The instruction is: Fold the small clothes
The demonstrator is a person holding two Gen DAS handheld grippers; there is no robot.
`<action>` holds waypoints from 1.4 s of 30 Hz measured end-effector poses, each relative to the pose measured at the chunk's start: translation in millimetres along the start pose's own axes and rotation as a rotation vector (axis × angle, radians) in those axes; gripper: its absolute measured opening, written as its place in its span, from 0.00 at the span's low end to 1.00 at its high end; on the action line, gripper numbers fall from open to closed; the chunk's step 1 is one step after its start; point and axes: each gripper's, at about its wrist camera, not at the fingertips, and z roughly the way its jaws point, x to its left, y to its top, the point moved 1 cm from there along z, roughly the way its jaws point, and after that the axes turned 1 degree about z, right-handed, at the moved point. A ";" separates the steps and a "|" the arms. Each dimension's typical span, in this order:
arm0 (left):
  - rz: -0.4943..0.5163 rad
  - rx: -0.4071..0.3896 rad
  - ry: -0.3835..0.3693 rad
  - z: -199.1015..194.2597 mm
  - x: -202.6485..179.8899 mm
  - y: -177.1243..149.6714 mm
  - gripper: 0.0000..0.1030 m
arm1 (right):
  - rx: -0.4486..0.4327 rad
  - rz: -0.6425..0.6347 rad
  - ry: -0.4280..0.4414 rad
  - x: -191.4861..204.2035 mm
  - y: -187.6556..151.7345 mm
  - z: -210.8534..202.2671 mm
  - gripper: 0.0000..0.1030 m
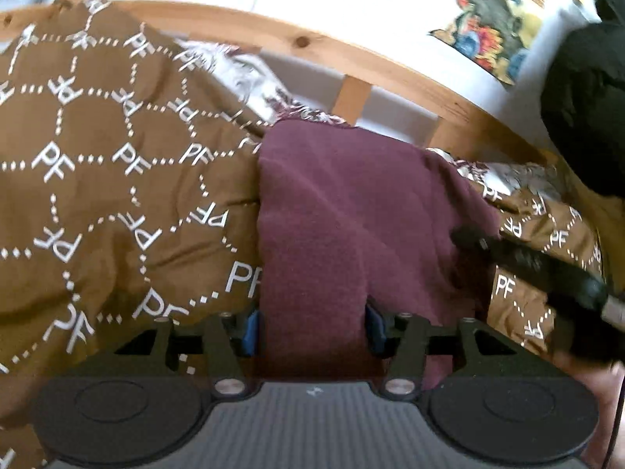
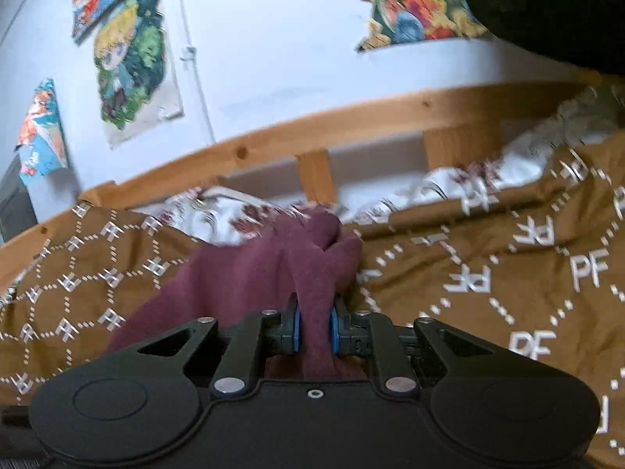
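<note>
A maroon garment (image 1: 351,203) lies on a brown bedspread (image 1: 117,156) printed with white "PF" letters. My left gripper (image 1: 314,328) straddles a wide fold of it. Both blue pads press the fold's sides, and the cloth fills the gap between them. In the left wrist view my right gripper (image 1: 468,236) is a dark blurred shape at the cloth's right edge. In the right wrist view the right gripper (image 2: 314,332) is shut on a narrow bunched strip of the maroon garment (image 2: 250,273), which rises in a crumpled ridge ahead of the pads.
A wooden bed rail (image 1: 312,51) with upright slats runs behind the bedspread (image 2: 508,273), with a white patterned sheet (image 2: 211,219) bunched along it. Colourful posters (image 2: 133,58) hang on the pale wall. A black mass (image 1: 586,97) fills the upper right.
</note>
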 end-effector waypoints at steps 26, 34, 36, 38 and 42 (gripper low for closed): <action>-0.051 -0.014 0.080 -22.8 3.1 -6.6 0.99 | -0.008 0.061 -0.125 -20.7 -14.3 -55.3 0.97; 0.039 -0.101 0.089 -73.5 -13.0 -2.3 0.99 | -0.107 0.013 -0.141 -4.7 -6.1 -109.9 0.99; 0.068 -0.124 0.097 -88.6 -15.3 -1.5 0.99 | -0.131 0.031 -0.140 -3.1 -6.7 -124.6 0.99; 0.097 -0.146 0.109 -103.3 -17.9 -1.0 0.99 | -0.147 0.052 -0.134 -2.2 -8.8 -138.1 0.99; 0.151 -0.191 0.124 -133.9 -20.4 -5.0 0.99 | -0.172 0.059 -0.146 4.0 -12.8 -163.9 0.99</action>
